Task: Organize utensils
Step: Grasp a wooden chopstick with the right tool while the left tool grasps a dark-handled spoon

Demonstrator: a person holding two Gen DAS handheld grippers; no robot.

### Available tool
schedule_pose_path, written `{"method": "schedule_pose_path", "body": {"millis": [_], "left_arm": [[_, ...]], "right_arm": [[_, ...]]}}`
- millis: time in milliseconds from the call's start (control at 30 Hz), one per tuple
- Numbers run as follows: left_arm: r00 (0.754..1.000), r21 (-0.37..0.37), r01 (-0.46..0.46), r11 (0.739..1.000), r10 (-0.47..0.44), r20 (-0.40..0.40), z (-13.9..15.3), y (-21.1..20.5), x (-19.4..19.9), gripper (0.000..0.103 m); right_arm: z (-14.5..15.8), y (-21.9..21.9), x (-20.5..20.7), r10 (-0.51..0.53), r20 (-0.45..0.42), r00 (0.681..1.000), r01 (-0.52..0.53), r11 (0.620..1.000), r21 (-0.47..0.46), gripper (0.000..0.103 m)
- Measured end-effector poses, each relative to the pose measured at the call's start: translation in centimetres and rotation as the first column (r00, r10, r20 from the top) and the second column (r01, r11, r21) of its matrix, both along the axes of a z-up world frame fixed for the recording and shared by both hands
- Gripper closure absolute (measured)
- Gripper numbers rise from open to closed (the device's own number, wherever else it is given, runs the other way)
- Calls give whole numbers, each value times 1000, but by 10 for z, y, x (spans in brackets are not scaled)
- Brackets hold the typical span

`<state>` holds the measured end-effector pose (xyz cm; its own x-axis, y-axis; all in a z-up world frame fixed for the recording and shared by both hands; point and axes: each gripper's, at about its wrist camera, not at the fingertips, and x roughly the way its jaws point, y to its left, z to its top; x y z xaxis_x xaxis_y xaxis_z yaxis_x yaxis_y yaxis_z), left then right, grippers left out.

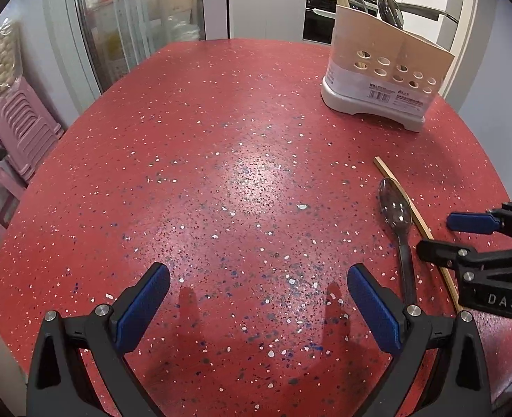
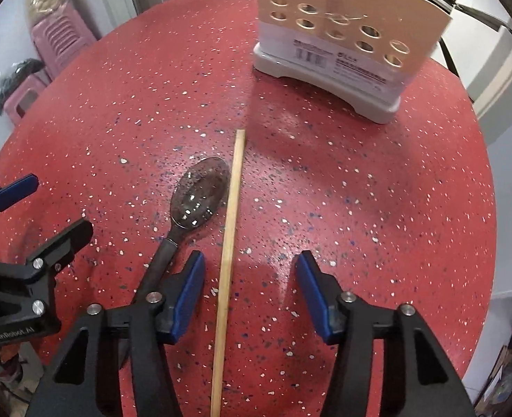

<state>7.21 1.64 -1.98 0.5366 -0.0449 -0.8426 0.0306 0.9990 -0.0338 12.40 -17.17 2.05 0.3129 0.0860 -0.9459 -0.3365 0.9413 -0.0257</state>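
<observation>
Right wrist: chopstick (image 2: 229, 243) lengthwise toward holder (image 2: 329, 59)

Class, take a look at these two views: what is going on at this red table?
A person holds a two-finger tool in each hand over the red table, sorting utensils. The right tool straddles a wooden chopstick lying flat, its pads not touching it. A dark spoon lies just beside the chopstick. The left tool hovers open over bare table. The utensil holder stands at the far side, and nothing is picked up yet.
</observation>
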Motion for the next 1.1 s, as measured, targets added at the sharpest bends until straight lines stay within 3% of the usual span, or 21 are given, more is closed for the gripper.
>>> {"method": "schedule_pose_path", "body": {"millis": [100, 200, 267, 600, 1100], "left_arm": [[1000, -12, 10, 1000, -10, -6, 2, -1, -3, 0], [1000, -29, 26, 999, -26, -13, 3, -3, -4, 0], [999, -39, 44, 998, -45, -21, 4, -7, -5, 0], [979, -20, 194, 981, -195, -57, 7, -59, 4, 0], [952, 18, 270, 963, -264, -152, -1, -99, 31, 8]], "right_arm": [[1, 3, 4, 8, -6, 1000, -8, 1000, 0, 56], [1, -1, 6, 2, -4, 1000, -2, 1000, 9, 70], [3, -5, 8, -3, -4, 1000, 3, 1000, 18, 93], [0, -43, 10, -67, -13, 998, 68, 987, 143, 95], [20, -73, -3, -103, 29, 994, 94, 974, 206, 95]]}}
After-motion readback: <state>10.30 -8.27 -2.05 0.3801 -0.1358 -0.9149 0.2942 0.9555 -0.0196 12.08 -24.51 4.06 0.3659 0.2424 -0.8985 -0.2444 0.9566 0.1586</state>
